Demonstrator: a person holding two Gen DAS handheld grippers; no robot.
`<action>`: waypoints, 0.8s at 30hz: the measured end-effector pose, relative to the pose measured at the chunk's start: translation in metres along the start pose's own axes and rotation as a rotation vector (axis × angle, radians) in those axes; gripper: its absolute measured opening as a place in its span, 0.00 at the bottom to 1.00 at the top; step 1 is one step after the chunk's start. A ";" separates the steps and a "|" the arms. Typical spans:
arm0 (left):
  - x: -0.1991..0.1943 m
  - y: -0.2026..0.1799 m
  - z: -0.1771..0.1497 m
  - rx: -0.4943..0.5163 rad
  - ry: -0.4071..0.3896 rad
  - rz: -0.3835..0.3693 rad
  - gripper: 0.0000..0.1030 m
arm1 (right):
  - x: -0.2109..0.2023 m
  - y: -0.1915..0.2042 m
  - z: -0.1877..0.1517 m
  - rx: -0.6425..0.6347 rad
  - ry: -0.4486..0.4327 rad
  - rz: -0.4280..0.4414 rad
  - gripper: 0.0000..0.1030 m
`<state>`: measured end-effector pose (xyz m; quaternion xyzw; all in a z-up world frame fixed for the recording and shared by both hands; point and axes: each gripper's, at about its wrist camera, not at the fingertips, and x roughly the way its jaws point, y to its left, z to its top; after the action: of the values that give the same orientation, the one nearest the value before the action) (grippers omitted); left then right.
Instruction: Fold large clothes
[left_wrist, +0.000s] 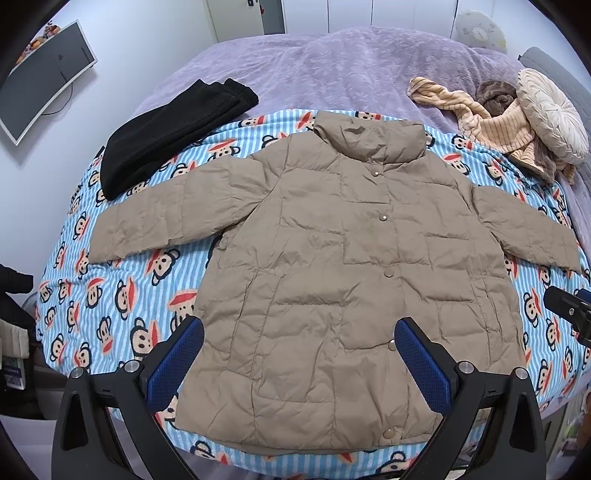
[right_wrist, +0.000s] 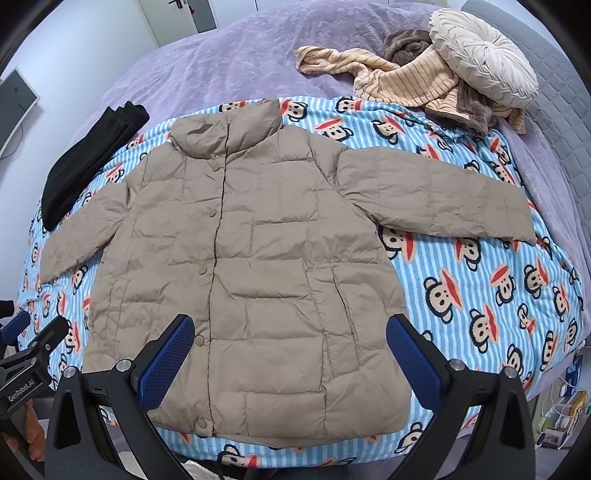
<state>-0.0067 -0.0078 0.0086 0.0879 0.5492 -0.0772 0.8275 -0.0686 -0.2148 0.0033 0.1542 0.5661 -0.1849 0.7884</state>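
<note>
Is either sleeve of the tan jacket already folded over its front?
No, both sleeves of the jacket lie spread outward on the monkey-print blanket, left sleeve and right sleeve.

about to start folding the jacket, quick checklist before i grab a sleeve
1. Tan puffer jacket lies flat, front up: ok.
2. Snaps shut down the front: ok.
3. Both sleeves spread out to the sides: ok.
4. Left gripper open and holding nothing: ok.
5. Right gripper open and holding nothing: ok.
6. Black folded garment clear of the jacket's sleeve: not ok, its end reaches the sleeve's edge.
</note>
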 end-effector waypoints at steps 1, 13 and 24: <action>0.000 0.000 0.000 0.000 0.000 0.000 1.00 | -0.001 -0.001 0.000 -0.001 0.000 0.000 1.00; 0.001 0.000 -0.001 0.003 0.002 -0.002 1.00 | 0.001 0.001 0.000 0.002 0.001 -0.003 1.00; 0.002 0.001 -0.001 0.003 0.004 -0.004 1.00 | 0.003 0.001 0.001 0.001 0.002 -0.004 1.00</action>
<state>-0.0067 -0.0063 0.0066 0.0883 0.5508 -0.0793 0.8262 -0.0671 -0.2148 0.0011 0.1537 0.5672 -0.1866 0.7873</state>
